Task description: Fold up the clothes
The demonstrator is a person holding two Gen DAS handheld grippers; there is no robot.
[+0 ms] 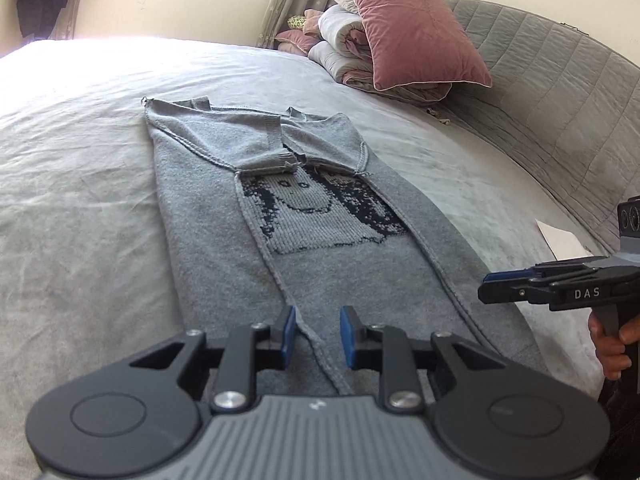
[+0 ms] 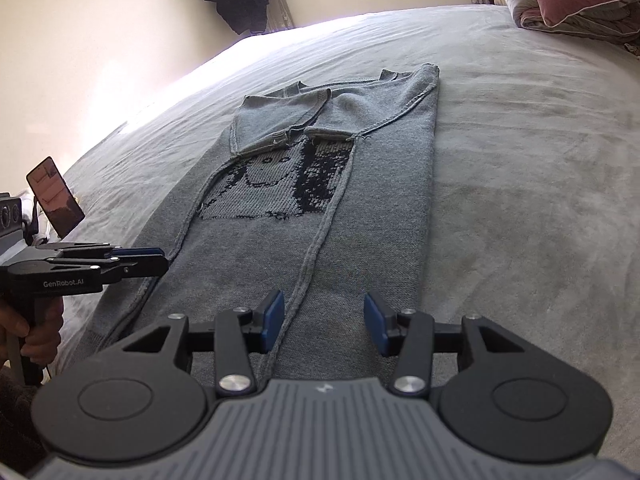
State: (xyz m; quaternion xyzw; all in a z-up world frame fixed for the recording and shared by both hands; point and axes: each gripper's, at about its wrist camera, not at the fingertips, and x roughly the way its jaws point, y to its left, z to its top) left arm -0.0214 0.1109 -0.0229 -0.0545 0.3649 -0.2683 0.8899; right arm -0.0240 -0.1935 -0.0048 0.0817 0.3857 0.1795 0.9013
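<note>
A grey knitted sweater (image 1: 224, 248) lies inside out on the bed, both sides and sleeves folded in over the middle, a dark-and-light knitted face panel (image 1: 320, 208) showing. It also shows in the right wrist view (image 2: 360, 216). My left gripper (image 1: 318, 336) is open and empty over the sweater's near hem, its blue pads astride a seam. My right gripper (image 2: 324, 322) is open and empty over the same hem, further right. Each gripper shows side-on in the other's view, the right (image 1: 516, 284) and the left (image 2: 136, 260).
The sweater rests on a grey bedsheet (image 1: 80, 184). A pink pillow (image 1: 412, 28) on rolled duvets (image 1: 344, 48) stands at the head, against a grey quilted headboard (image 1: 560, 92). A white paper (image 1: 564, 240) lies near it. A phone (image 2: 54, 196) stands at the bed's left edge.
</note>
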